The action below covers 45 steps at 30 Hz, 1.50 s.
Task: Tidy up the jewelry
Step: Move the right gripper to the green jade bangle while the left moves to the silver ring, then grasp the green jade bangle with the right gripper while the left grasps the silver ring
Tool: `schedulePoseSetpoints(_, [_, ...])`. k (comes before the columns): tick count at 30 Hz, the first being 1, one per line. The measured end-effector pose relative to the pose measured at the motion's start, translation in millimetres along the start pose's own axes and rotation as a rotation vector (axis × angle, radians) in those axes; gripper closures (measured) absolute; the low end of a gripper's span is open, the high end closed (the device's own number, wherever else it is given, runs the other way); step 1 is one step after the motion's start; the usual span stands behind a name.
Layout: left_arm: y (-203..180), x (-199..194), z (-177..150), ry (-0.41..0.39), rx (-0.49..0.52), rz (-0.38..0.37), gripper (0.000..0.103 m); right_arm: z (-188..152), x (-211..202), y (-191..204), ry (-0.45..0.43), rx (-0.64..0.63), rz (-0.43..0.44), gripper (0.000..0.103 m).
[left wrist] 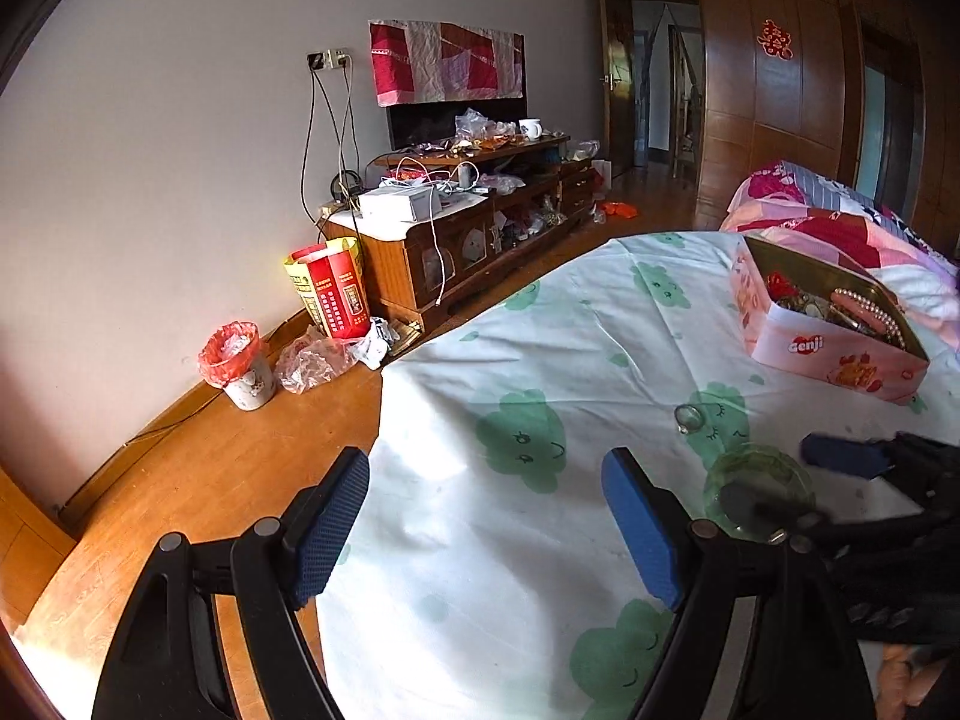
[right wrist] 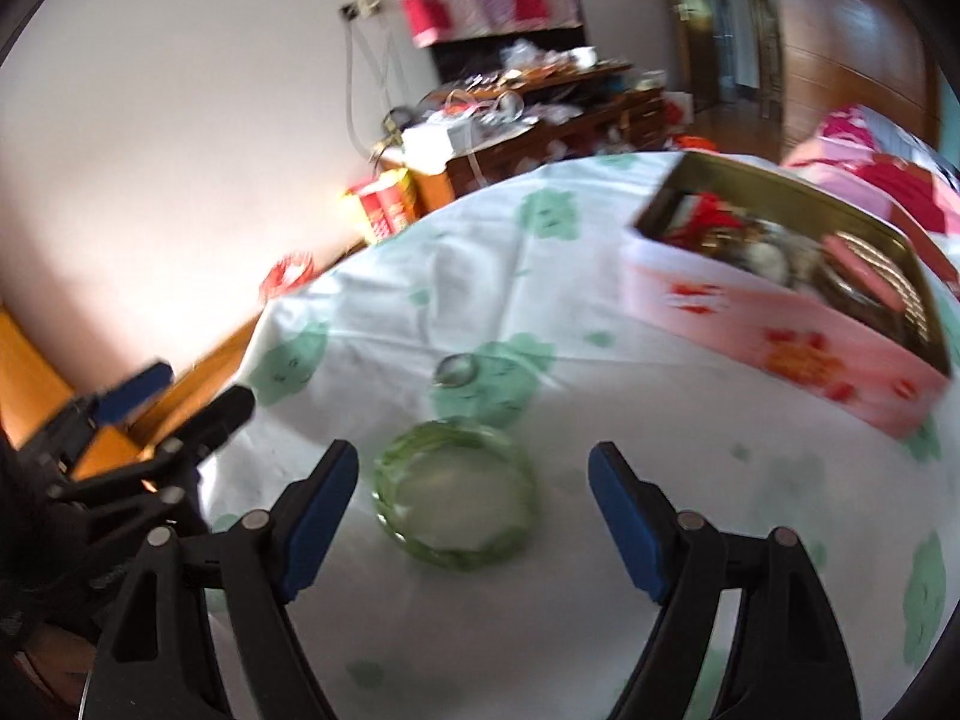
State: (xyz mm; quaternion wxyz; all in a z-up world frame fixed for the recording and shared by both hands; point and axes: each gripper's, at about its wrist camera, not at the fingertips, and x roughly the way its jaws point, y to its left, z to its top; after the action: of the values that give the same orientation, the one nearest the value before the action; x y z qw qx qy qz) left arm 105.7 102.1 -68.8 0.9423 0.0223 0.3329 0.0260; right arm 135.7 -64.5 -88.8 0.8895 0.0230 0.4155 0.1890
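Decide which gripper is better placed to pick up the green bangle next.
Probably the right gripper: it is open with the green bangle between its fingers. The left gripper, also open, points beside it.

Bed (left wrist: 480,540) under a white sheet (right wrist: 600,372) printed with green smiling clouds, creased in places. Directly on the sheet: green bangle (right wrist: 454,497) lying flat near the front; small silver ring (right wrist: 456,371) just beyond it, apart from it, on a green cloud print; open pink tin (left wrist: 840,360) well behind and right, holding a heap of jewelry including a pearl strand (left wrist: 870,309). Folded pink-and-red quilt (left wrist: 840,228) on the far end, past the tin. Right-wrist view motion-blurred, fine detail unreadable.
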Motion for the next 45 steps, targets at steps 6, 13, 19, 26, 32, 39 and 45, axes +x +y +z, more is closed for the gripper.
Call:
schedulePoseSetpoints(6, [6.6, 7.8, 2.3, 0.04, -0.043, -0.057, 0.024, -0.5, 21.6, 20.3, 0.099, -0.118, -0.033, 0.027])
schedulePoseSetpoints(13, [-20.8, 17.0, 6.5, 0.066, -0.001, -0.157, 0.024, -2.0, 9.5, -11.8, 0.058, -0.056, -0.088, 0.083])
schedulePoseSetpoints(19, [-58.0, 37.0, 15.5, 0.114, 0.096, -0.24, 0.026, -4.0, -18.4, -44.4, -0.074, 0.084, -0.039, 0.083])
schedulePoseSetpoints(26, [-80.2, 69.0, 30.0, 0.229, 0.098, -0.327, 0.05, -4.9, -31.2, -57.4, -0.162, 0.173, -0.032, 0.083])
schedulePoseSetpoints(32, [-89.4, 79.4, 35.1, 0.243, 0.12, -0.28, 0.072, -6.9, -28.6, -64.2, -0.155, 0.21, -0.003, 0.083])
schedulePoseSetpoints(39, [-91.5, 75.4, 33.0, 0.238, 0.163, -0.286, 0.084, -9.5, -25.4, -73.5, -0.139, 0.255, 0.027, 0.082])
schedulePoseSetpoints(45, [-94.6, 75.4, 32.7, 0.238, 0.165, -0.286, 0.083, -9.8, -24.2, -76.4, -0.14, 0.266, 0.037, 0.082])
